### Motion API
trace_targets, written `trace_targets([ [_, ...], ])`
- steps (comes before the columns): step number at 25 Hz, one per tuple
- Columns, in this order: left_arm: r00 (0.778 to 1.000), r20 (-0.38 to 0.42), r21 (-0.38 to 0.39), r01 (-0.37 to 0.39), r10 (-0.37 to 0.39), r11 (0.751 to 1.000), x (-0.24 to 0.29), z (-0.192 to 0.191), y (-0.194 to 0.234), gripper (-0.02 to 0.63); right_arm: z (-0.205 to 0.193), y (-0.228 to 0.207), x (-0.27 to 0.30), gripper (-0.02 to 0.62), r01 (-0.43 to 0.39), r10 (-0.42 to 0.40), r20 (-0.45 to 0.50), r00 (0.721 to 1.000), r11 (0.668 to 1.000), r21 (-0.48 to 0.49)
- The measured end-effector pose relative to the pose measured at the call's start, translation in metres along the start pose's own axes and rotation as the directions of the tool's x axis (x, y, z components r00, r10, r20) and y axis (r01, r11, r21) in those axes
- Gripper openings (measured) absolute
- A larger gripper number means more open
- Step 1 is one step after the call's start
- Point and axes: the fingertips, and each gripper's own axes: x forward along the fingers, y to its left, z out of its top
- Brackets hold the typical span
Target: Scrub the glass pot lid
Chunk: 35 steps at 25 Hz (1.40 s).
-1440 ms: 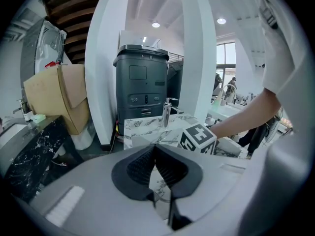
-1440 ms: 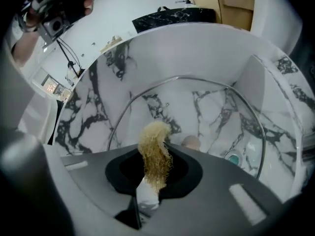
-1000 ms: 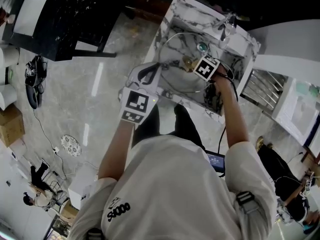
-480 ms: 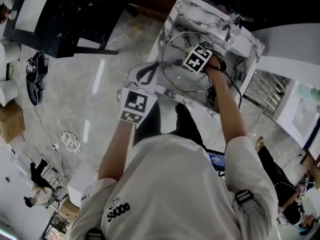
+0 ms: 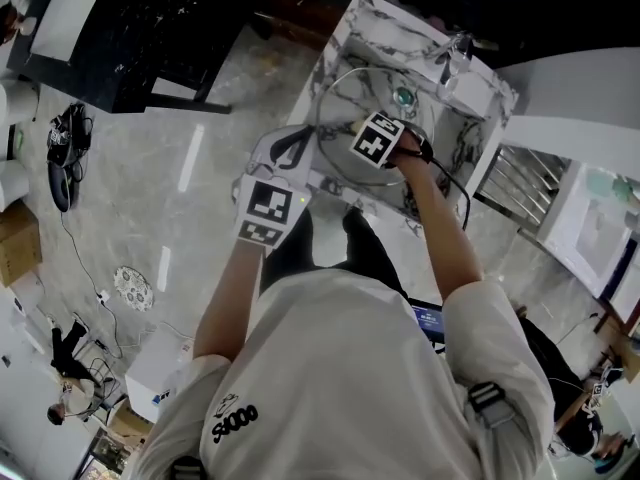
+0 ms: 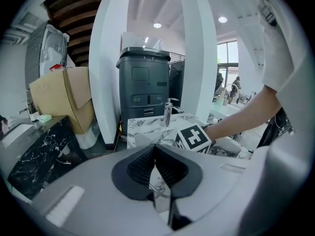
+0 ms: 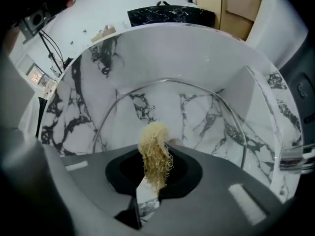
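The round glass pot lid (image 5: 343, 96) with a metal rim stands tilted in the marble sink (image 5: 352, 26). My left gripper (image 5: 291, 149) is at the lid's left edge, and in the left gripper view its jaws (image 6: 156, 167) are shut on the lid's thin rim (image 6: 170, 204). My right gripper (image 5: 384, 128) is over the lid's middle, under its marker cube. In the right gripper view it (image 7: 156, 170) is shut on a yellow fibrous scrubber (image 7: 154, 156), whose tip touches the glass lid (image 7: 197, 111).
A chrome faucet (image 5: 456, 52) stands at the sink's far right, with the drain (image 5: 403, 95) below it. A black table (image 5: 120, 38) is at the upper left. A cable (image 5: 85, 258) and boxes (image 5: 20, 243) lie on the polished floor to the left.
My right gripper with the scrubber has slid leftward and nearer across the lid, from by the drain toward the lid's middle. The left gripper has held still.
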Motion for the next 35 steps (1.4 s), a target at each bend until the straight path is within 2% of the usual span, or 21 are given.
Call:
trace_targets([
  [4,1.0,0.017,0.008,-0.002,0.002,1.0,-0.003,0.006,-0.008,0.009,-0.005,0.016,-0.008,0.049,-0.027,0.026,0.034,0.999,0.999,0.032],
  [8,0.999,0.043,0.011,-0.01,0.009,1.0,-0.007,0.013,-0.015,0.009,-0.007,0.022,-0.031,0.049,-0.02,0.006,0.128,0.992,0.994,0.108],
  [12,0.996,0.082,0.017,-0.023,0.021,1.0,-0.009,0.024,-0.021,0.009,-0.011,0.017,-0.068,0.049,0.011,-0.055,0.237,0.97,0.983,0.186],
  [14,0.994,0.103,0.026,-0.031,0.028,0.999,-0.011,0.031,-0.025,0.009,-0.01,0.013,-0.094,0.049,0.025,-0.093,0.309,0.947,0.976,0.217],
  [20,0.984,0.173,0.052,-0.055,0.045,0.997,-0.017,0.062,-0.036,0.009,-0.009,-0.005,-0.181,0.049,0.091,-0.251,0.505,0.826,0.943,0.32],
  [23,0.976,0.213,0.076,-0.06,0.042,0.995,-0.023,0.082,-0.045,0.009,-0.013,-0.008,-0.226,0.049,0.119,-0.323,0.57,0.755,0.923,0.366],
  [28,0.958,0.283,0.117,-0.077,0.041,0.99,-0.033,0.123,-0.057,0.009,-0.022,-0.004,-0.3,0.048,0.151,-0.4,0.657,0.639,0.903,0.402],
  [31,0.946,0.323,0.127,-0.079,0.034,0.989,-0.043,0.146,-0.066,0.009,-0.028,0.002,-0.344,0.048,0.172,-0.446,0.701,0.557,0.887,0.428],
  [35,0.924,0.381,0.156,-0.083,0.018,0.984,-0.054,0.176,-0.078,0.009,-0.041,0.006,-0.402,0.046,0.216,-0.538,0.734,0.415,0.842,0.495],
])
